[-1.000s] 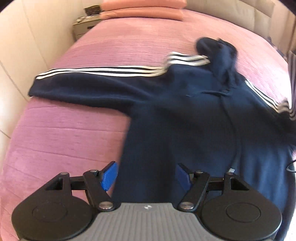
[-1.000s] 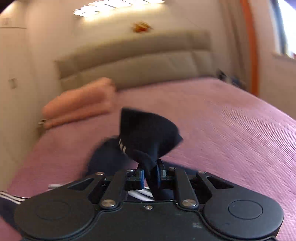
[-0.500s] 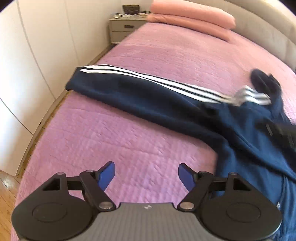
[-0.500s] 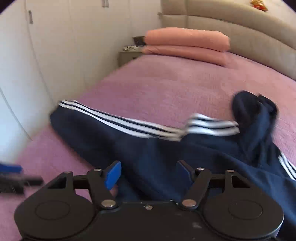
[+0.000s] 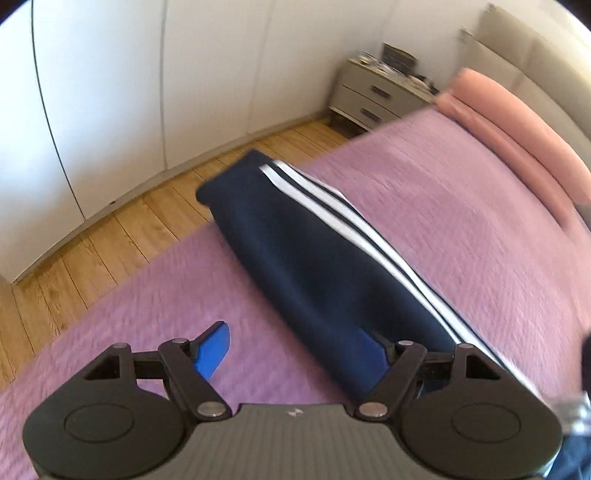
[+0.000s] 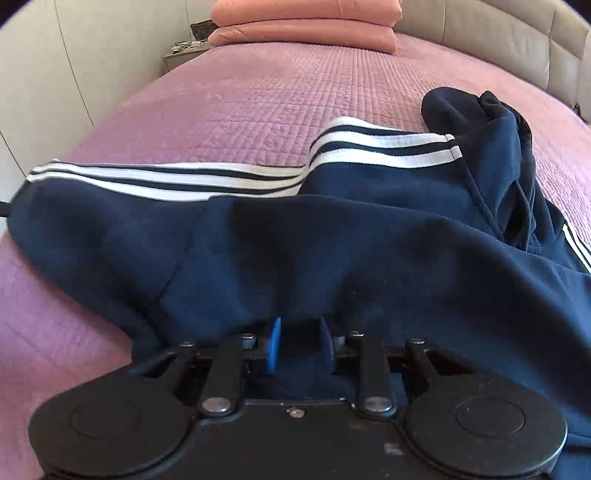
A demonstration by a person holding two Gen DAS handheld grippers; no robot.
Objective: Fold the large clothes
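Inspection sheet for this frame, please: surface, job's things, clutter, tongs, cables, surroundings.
Surface: pink quilted bedspread covers the bed.
Job's things: navy hoodie with white stripes lies unfolded, hood bunched at the right; one sleeve stretches toward the bed edge.
Clutter: two stacked pink pillows at the headboard.
Tongs: left tongs open, one pad over bare bedspread, the other over the sleeve; right tongs closed on a fold of hoodie fabric.
Cables: nothing seen.
Surroundings: nightstand with small items on top, white wardrobe doors, wooden floor, beige padded headboard.
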